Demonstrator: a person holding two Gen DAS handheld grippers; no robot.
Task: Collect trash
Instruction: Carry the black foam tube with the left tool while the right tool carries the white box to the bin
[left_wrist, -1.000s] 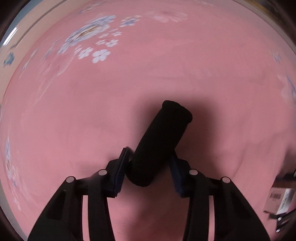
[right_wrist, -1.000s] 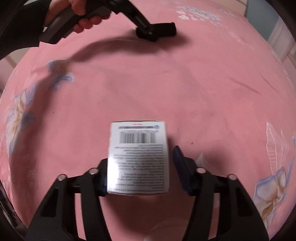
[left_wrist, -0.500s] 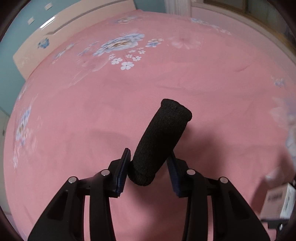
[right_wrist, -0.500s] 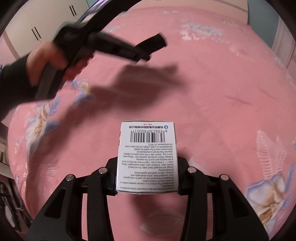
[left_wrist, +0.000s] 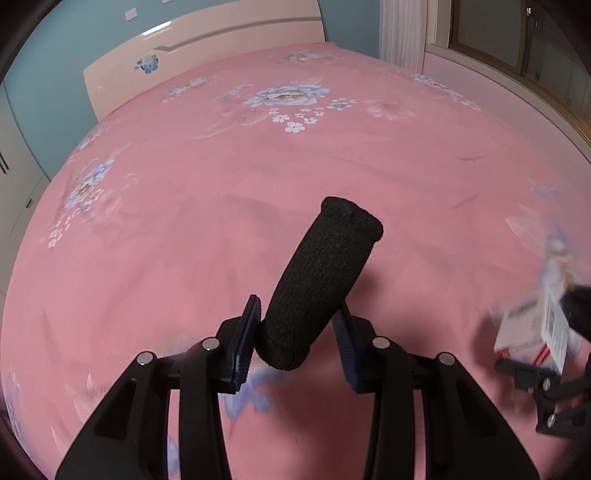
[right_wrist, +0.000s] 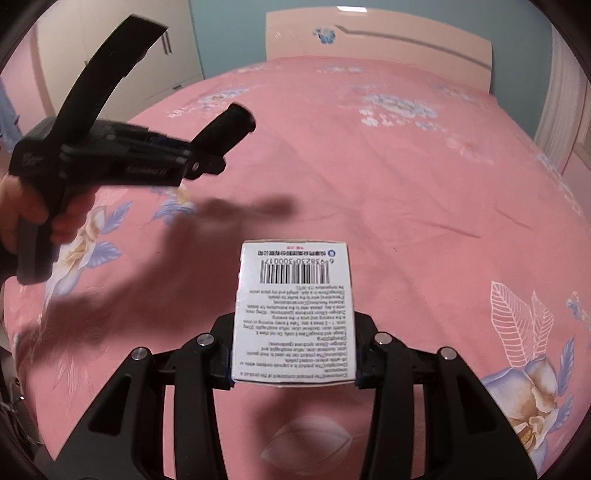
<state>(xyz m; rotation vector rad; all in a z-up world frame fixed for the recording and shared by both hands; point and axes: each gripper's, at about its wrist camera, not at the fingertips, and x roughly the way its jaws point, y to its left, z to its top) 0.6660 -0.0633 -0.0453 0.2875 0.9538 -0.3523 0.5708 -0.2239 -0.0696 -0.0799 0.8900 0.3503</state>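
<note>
My left gripper is shut on a black foam tube that sticks up and to the right, held above the pink bed. It also shows in the right wrist view at upper left, with the tube in it. My right gripper is shut on a white medicine box with a barcode, lifted off the bed. That box appears blurred at the right edge of the left wrist view.
A pink flowered bedspread fills both views. A cream headboard and blue wall stand at the far end. White wardrobe doors are at far left. A curtain and window lie to the right.
Both grippers have risen well above the bed with their loads. The right jaws closed onto the box. The left gripper moved toward the near left in the right wrist view.
</note>
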